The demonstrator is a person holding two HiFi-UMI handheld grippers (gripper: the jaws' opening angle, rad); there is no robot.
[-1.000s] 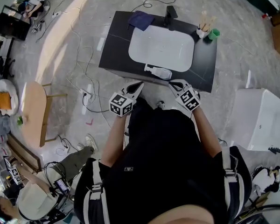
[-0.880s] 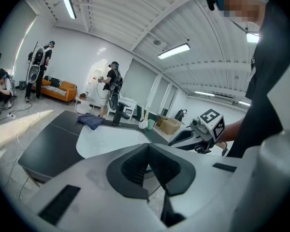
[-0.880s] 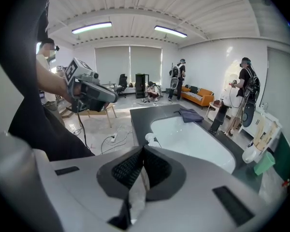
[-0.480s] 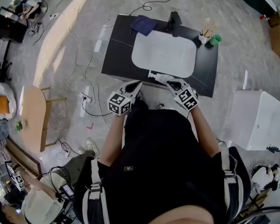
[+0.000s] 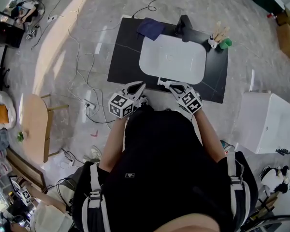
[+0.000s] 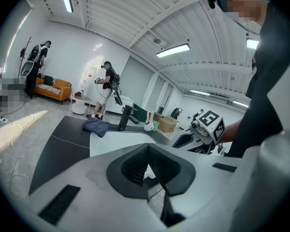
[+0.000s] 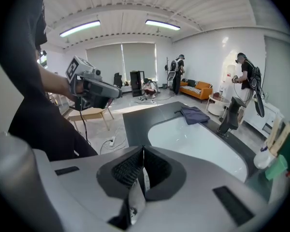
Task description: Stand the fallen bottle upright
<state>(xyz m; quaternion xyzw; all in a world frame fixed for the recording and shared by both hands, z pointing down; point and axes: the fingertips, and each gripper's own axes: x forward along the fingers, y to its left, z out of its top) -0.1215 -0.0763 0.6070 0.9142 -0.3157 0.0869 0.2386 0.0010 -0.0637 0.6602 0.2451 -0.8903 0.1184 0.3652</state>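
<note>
Fingers of left gripper [image 5: 137,86] and right gripper [image 5: 172,85] closed, empty; clear plastic bottle [image 5: 161,81] lying at black worktop's [image 5: 121,57] edge, so a nudge may roll it off.

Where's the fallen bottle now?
Head view: the bottle lies on the near edge of the black counter, before the white sink, at the tip of the right gripper.

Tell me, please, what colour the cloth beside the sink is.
Dark blue; the cloth shows best in the head view.
</note>
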